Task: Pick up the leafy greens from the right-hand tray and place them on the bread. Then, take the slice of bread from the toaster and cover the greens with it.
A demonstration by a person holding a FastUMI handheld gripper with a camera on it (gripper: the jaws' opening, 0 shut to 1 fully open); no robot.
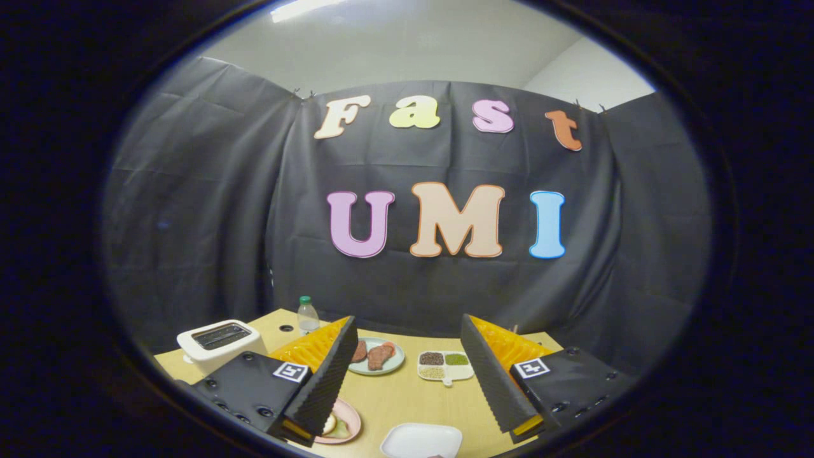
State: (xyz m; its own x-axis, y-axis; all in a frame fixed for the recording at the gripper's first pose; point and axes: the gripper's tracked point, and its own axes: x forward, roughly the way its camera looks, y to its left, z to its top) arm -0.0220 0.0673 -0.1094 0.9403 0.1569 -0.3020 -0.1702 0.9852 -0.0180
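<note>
Two gripper (407, 346) fingers spread wide, holding nothing, above desk (407, 397); white toaster (219, 343) at left edge, white tray (421, 440) near front edge.

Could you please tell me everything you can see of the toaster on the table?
The toaster is a white, boxy appliance, plastic by its look, standing upright on the wooden table, beyond the left finger of the open hand-held gripper. Its top slot looks dark; whether bread sits inside I cannot tell. A small bottle stands behind it, apart.

I see black cloth (210, 210) walling the booth, a pale wall (591, 73) and ceiling light (305, 7) above it, and a tan worktop (407, 397) below.
</note>
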